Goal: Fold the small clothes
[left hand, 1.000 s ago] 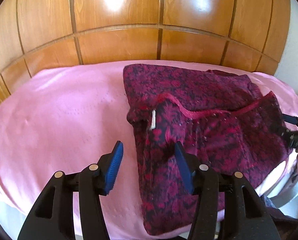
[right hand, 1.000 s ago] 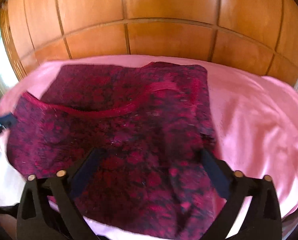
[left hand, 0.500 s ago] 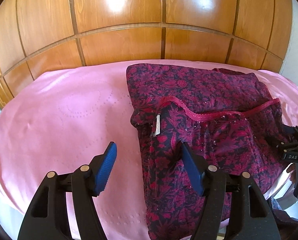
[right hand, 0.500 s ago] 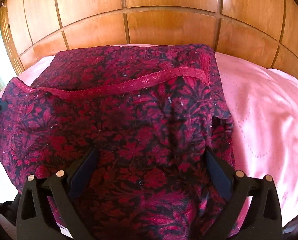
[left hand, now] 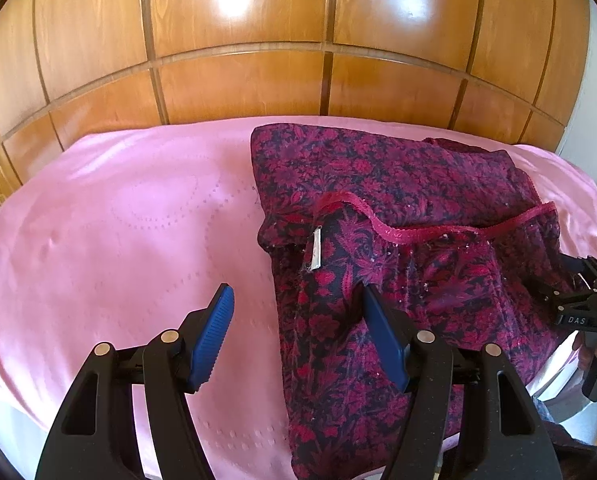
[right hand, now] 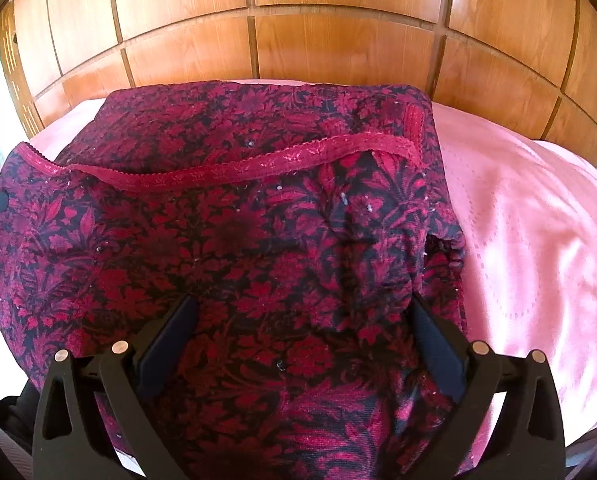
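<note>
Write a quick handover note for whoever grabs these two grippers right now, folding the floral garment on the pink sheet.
Left gripper: open, jaws have just been opening; they straddle the garment's left edge, pads not pressing.
Right gripper: open, low over the cloth's near part, nothing pinched.
Red floral garment: lies on the pink sheet, one fold made, lace-trimmed edge lying across the top layer, white tag showing.
Done: first fold laid down and released.
Left: probably smooth it, then fold again into a smaller packet.
</note>
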{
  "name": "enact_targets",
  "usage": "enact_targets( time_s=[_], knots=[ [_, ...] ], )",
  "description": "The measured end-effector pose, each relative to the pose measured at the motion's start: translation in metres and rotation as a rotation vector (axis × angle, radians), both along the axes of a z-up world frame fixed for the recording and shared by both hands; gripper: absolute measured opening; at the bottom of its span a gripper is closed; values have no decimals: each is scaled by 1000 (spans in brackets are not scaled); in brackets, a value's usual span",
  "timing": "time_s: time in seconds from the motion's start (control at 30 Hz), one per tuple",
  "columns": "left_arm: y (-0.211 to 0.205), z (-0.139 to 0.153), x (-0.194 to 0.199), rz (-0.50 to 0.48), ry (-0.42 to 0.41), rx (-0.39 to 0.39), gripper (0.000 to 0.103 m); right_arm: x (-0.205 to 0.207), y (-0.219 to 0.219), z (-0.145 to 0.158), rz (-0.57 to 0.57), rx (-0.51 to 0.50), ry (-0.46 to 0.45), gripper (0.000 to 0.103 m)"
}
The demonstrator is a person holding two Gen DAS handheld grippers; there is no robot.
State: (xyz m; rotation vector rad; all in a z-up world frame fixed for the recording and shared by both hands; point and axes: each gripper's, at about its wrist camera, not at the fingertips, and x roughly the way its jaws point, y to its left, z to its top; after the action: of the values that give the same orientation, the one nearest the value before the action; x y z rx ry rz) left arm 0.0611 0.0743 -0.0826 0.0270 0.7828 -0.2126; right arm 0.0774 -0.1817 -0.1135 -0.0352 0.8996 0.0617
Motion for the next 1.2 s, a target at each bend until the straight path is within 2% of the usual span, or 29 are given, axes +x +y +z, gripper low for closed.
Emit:
enact_targets(
  time_s=[0.13, 0.33, 0.47, 0.57, 0.67, 0.7, 0.73, 0.77, 0.83, 0.9, 0.97, 1.07, 1.2],
  knots=[
    [6, 5, 2, 0, 4, -16, 63, -1, 1, 13, -21, -27, 2, 101],
    [26, 18, 9, -29, 26, -178, 61, -14, -18, 40, -65, 11, -73, 100],
    [26, 18, 13, -76, 41, -263, 61, -12, -28, 52, -86, 26, -106, 84],
    [21, 13, 17, -90, 53, -265, 61, -1, -29, 52, -81, 28, -101, 73],
    [16, 6, 21, -112, 81, -272, 61, 10, -25, 48, -67, -6, -99, 70],
    [14, 4, 23, -118, 86, -268, 60, 14, -24, 46, -64, -13, -94, 60],
    [13, 2, 23, -119, 85, -267, 44, 18, -22, 43, -57, -15, -84, 52],
    [11, 0, 24, -124, 93, -262, 35, 21, -20, 41, -50, -22, -75, 39],
    [11, 1, 22, -114, 77, -257, 18, 21, -16, 40, -34, -50, -77, 26],
    [14, 7, 13, -121, 30, -265, 15, 14, -14, 42, -10, -62, -82, 19],
    [18, 15, 1, -124, -12, -269, 14, 3, -15, 50, 10, -59, -89, 17],
    [25, 30, -13, -130, -71, -291, 14, -11, -19, 75, 26, -3, -131, 17],
    [30, 42, -7, -99, -116, -303, 14, -9, -27, 104, 19, 78, -186, 17]
  ],
)
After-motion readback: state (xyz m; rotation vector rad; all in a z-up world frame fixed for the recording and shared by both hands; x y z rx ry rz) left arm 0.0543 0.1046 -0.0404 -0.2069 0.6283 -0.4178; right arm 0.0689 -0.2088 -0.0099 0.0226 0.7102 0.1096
